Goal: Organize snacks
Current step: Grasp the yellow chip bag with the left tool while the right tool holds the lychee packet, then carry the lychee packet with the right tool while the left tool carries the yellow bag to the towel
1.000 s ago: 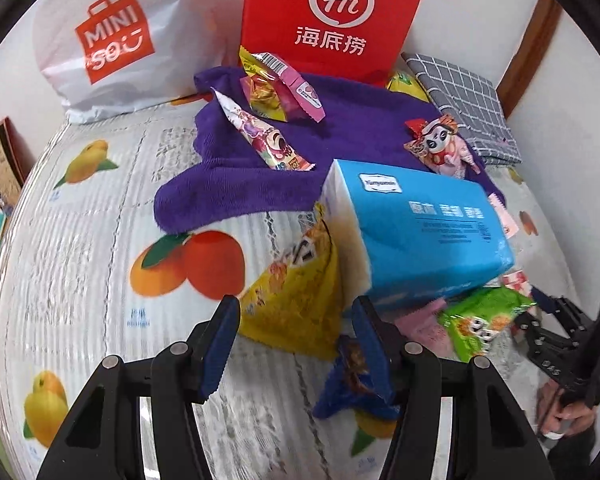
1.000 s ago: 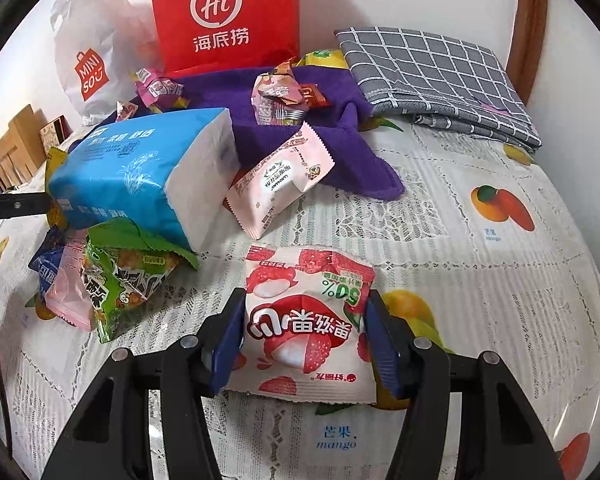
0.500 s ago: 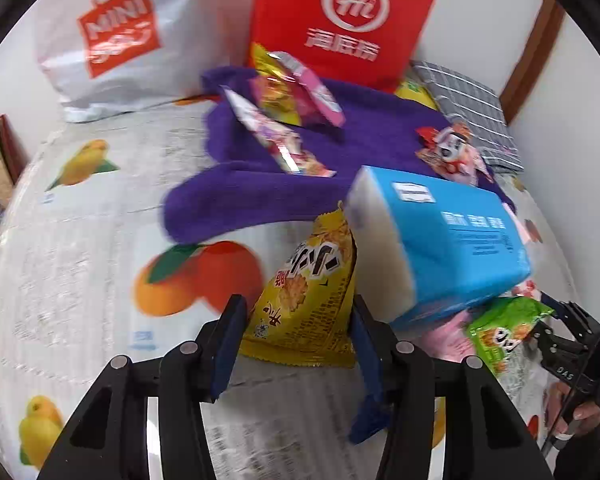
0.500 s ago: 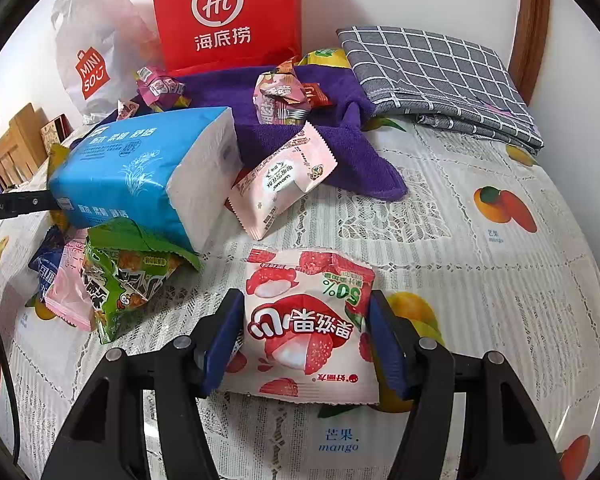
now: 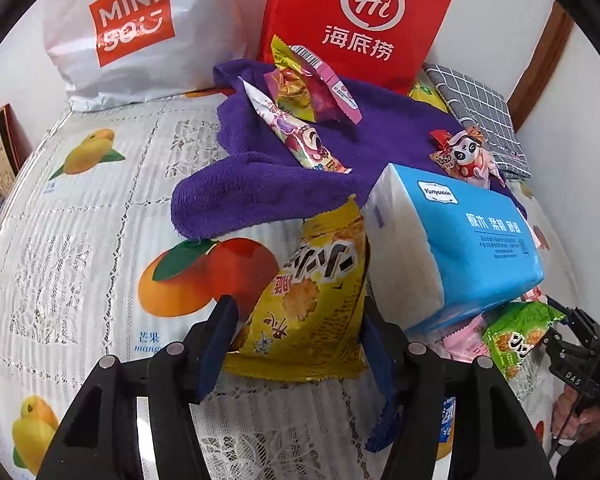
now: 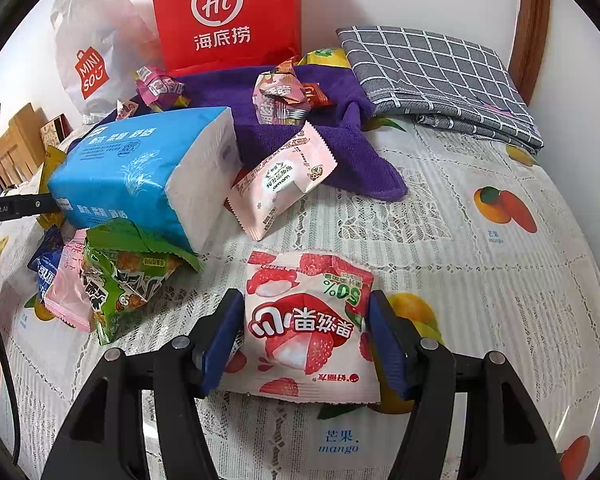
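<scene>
My left gripper (image 5: 300, 340) is open with its fingers on either side of a yellow snack bag (image 5: 312, 296) that leans against a blue tissue pack (image 5: 460, 240). My right gripper (image 6: 306, 340) is open around a red-and-white lychee snack pack (image 6: 304, 324) lying flat on the tablecloth. A green snack bag (image 6: 124, 280), a pink pack (image 6: 66, 300) and a blue pack (image 6: 46, 268) lie beside the tissue pack (image 6: 140, 176). A pale pink packet (image 6: 284, 180) leans against it. More snacks (image 5: 300, 92) lie on a purple towel (image 5: 260, 184).
A red Hi paper bag (image 5: 356, 20) and a white Miniso bag (image 5: 128, 32) stand at the back against the wall. A folded grey checked cloth (image 6: 440, 80) lies at the back right. The fruit-print tablecloth (image 5: 80, 248) covers the table.
My left gripper has moved forward and right so the yellow bag now sits between its fingers. My right gripper has barely moved and stays around the lychee pack.
</scene>
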The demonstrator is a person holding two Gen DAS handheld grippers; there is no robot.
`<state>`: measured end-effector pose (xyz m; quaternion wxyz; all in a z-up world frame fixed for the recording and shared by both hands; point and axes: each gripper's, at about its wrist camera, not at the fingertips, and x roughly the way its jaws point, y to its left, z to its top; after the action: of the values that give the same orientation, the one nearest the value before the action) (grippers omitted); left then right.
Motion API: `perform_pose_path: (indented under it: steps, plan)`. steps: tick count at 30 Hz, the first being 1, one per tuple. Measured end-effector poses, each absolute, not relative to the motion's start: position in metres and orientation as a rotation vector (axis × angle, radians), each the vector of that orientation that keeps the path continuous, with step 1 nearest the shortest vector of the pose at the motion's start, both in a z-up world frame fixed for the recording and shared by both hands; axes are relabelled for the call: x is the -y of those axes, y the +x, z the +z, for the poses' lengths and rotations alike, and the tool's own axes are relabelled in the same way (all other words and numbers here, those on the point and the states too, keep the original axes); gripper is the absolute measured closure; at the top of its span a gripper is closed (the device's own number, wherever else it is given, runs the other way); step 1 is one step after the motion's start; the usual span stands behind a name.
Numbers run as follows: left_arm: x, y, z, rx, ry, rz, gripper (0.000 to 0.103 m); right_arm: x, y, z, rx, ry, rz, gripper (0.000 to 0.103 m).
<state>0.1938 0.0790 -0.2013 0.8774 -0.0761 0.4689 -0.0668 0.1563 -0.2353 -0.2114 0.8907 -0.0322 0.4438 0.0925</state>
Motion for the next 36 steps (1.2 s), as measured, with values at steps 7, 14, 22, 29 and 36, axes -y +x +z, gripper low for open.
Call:
perform_pose_path:
  steps: [7,14,22,29,36]
  plan:
    - [-0.085,0.183,-0.2,-0.957,-0.204,-0.141,0.053,0.235,0.158,-0.212,-0.923,-0.068,0.188,0.038]
    - [-0.09,0.166,-0.187,-0.945,-0.235,-0.136,0.053,0.238,0.157,-0.21,-0.915,-0.062,0.176,0.047]
    - [-0.088,0.149,-0.162,-0.923,-0.233,-0.137,0.053,0.234,0.142,-0.198,-0.903,-0.065,0.162,0.049]
    - [-0.072,0.138,-0.139,-0.901,-0.21,-0.159,0.053,0.224,0.129,-0.159,-0.857,-0.02,0.182,0.049]
    - [-0.052,0.127,-0.115,-0.875,-0.2,-0.194,0.053,0.207,0.122,-0.116,-0.812,-0.018,0.185,0.049]
